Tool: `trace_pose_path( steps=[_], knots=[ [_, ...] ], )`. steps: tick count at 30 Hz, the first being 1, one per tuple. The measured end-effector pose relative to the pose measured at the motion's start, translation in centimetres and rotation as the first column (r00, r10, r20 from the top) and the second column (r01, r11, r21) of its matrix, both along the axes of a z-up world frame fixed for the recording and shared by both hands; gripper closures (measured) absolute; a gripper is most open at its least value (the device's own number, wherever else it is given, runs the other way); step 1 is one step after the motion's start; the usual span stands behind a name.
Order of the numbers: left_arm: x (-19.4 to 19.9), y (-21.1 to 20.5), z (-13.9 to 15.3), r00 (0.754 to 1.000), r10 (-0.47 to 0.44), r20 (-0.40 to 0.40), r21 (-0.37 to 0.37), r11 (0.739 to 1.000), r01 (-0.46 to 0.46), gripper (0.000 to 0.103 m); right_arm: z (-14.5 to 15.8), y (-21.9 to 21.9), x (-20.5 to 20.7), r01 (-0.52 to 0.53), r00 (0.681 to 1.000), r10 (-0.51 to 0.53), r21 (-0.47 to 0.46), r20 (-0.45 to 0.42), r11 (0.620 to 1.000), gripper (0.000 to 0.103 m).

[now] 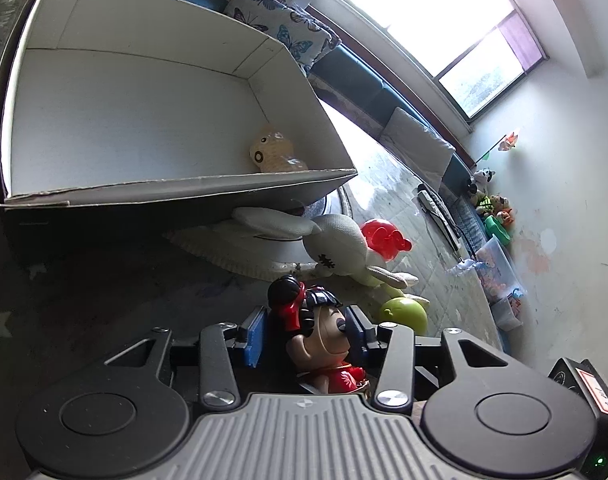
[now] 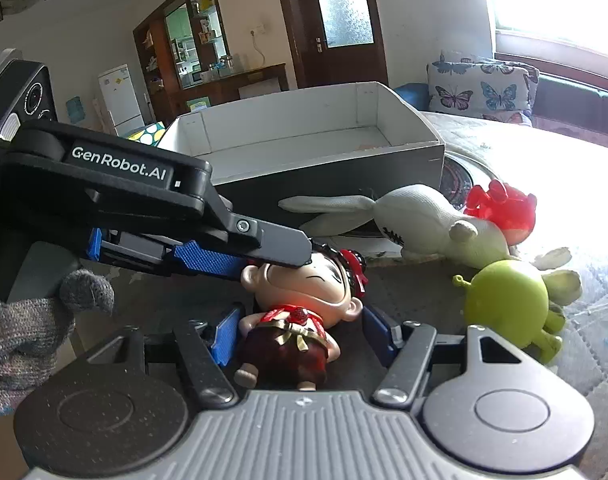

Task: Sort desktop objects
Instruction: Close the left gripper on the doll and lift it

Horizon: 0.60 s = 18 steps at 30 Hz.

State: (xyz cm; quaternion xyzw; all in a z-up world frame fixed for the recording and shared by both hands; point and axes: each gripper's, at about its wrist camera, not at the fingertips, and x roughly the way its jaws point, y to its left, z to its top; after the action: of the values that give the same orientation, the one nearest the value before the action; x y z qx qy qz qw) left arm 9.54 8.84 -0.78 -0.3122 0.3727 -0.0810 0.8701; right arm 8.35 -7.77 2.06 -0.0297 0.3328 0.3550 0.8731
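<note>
A doll figure with black hair buns and a red dress (image 1: 324, 336) lies on the dark mat. My left gripper (image 1: 308, 330) has its blue pads on both sides of the doll's head, closed on it; in the right wrist view the left gripper (image 2: 264, 256) reaches in from the left onto the doll's head (image 2: 304, 280). My right gripper (image 2: 300, 336) is open, its blue pads either side of the doll's body without touching. A white open box (image 1: 144, 120) stands behind, with a tan owl toy (image 1: 274, 152) inside.
A white plush rabbit (image 1: 344, 248), a red translucent toy (image 1: 384, 238) and a green figure (image 2: 508, 300) lie to the right of the doll. A round white object (image 1: 264, 256) sits under the rabbit's ears. A butterfly cushion (image 2: 484, 88) and bench are beyond.
</note>
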Motion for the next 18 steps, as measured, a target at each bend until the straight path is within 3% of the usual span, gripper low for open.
trace_pose_path(
  steps=[5,18],
  knots=[
    [0.22,-0.32,-0.12,1.000,-0.009,0.000,0.003,1.000,0.009,0.052,-0.29,-0.03,0.26,0.015,1.000,-0.015,0.012,-0.021,1.000,0.038],
    [-0.46,-0.09,0.08,0.999,-0.031,0.037,-0.008,0.999,0.031,0.063,-0.10,-0.63,0.19,0.039,0.999,-0.038,0.034,-0.036,0.999,0.042]
  ],
)
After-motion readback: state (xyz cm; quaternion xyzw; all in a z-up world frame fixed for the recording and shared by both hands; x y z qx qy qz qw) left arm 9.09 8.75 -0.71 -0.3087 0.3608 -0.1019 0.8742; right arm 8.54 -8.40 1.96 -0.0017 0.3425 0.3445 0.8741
